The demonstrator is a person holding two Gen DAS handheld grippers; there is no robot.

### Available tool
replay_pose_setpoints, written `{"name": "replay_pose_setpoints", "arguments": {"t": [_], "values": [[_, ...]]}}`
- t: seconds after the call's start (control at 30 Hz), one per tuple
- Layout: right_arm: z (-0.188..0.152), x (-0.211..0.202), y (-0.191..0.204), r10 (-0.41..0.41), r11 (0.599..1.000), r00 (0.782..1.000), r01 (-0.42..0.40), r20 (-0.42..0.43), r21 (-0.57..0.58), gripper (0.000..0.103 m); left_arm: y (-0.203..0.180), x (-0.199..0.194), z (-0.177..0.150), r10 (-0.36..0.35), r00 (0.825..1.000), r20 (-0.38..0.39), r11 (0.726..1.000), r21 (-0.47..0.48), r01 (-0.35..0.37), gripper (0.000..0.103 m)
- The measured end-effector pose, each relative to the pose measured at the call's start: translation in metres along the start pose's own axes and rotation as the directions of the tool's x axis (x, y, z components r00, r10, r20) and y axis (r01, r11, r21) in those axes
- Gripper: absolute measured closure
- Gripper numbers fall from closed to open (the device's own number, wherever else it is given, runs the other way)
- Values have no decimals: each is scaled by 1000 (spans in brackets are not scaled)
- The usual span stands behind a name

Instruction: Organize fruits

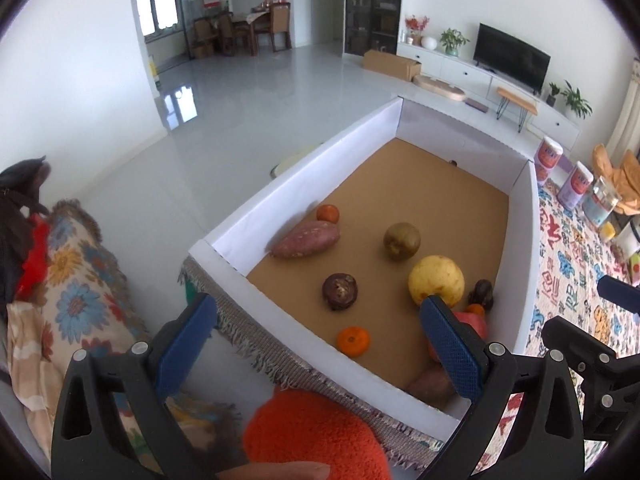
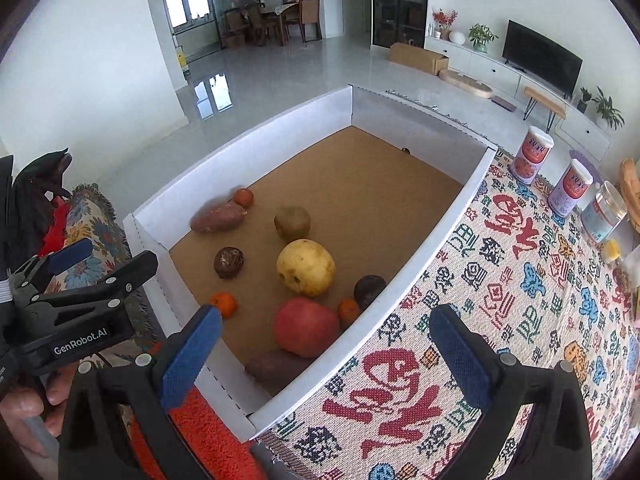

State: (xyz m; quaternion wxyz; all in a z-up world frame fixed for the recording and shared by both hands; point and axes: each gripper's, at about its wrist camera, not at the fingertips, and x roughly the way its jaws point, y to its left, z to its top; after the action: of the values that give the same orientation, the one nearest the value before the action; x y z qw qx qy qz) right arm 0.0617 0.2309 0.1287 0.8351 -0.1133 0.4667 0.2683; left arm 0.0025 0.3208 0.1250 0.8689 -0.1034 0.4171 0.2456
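Produce lies scattered in the white-walled cardboard tray (image 2: 420,248), the yellow round fruit (image 2: 306,266) near its middle; both the left hand-held gripper (image 1: 320,344) and right hand-held gripper (image 2: 326,356) hover open and empty, sorting seemingly unfinished.

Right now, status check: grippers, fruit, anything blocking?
Left gripper open, empty. Right gripper open, empty. Fruit loose in white-walled cardboard box: big yellow round fruit, red apple, small orange tangerine. Nothing blocking.

Home living rm: TV (image 1: 510,58) on low cabinet (image 1: 460,66), dining table (image 1: 250,20) behind, sofa throw (image 1: 76,280)
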Motion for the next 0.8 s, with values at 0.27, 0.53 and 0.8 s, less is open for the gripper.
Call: {"name": "replay_pose_setpoints", "arguments": {"t": [0.27, 0.53, 0.8], "values": [[1, 0, 3, -33, 999, 999, 33, -8, -10, 0, 2, -1, 2, 8, 1000, -3, 1000, -1, -8, 1], [2, -2, 5, -39, 999, 999, 39, -10, -20, 0, -1, -3, 4, -2, 1000, -1, 1000, 11, 2, 1], [1, -2, 6, -48, 999, 999, 48, -14, -22, 0, -2, -3, 3, -8, 1000, -7, 1000, 15, 8, 1]]}}
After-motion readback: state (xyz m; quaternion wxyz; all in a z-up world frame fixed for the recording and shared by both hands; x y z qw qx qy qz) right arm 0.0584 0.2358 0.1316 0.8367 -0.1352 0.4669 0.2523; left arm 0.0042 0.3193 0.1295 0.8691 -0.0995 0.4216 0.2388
